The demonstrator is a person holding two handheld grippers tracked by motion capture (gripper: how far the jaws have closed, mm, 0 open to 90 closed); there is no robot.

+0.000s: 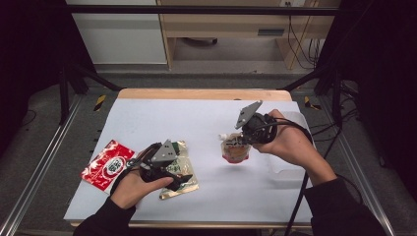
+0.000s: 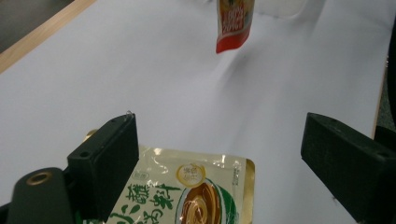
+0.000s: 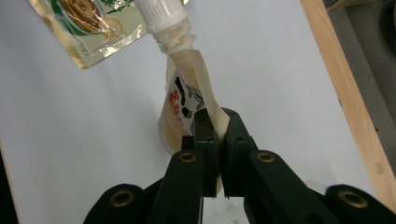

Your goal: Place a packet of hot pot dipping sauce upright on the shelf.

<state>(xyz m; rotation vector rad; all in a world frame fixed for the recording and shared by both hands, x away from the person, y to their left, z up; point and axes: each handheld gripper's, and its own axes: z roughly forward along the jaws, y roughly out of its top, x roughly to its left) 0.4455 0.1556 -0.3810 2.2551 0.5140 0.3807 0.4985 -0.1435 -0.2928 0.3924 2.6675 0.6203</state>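
**Spouted pouch lifted, gold sachet let go**

Spouted pouch [image 3: 184, 100] hangs pinched by its edge in the right gripper [image 1: 239, 140], above the table's [image 1: 206, 113] middle-right. The left gripper [image 2: 219, 158] stands spread over the gold sachet [image 2: 191, 193] lying near the front-left edge, beside a red packet [image 1: 106, 164]. Judged: sorting packets; next, carry the pouch to its place without tearing the seam.
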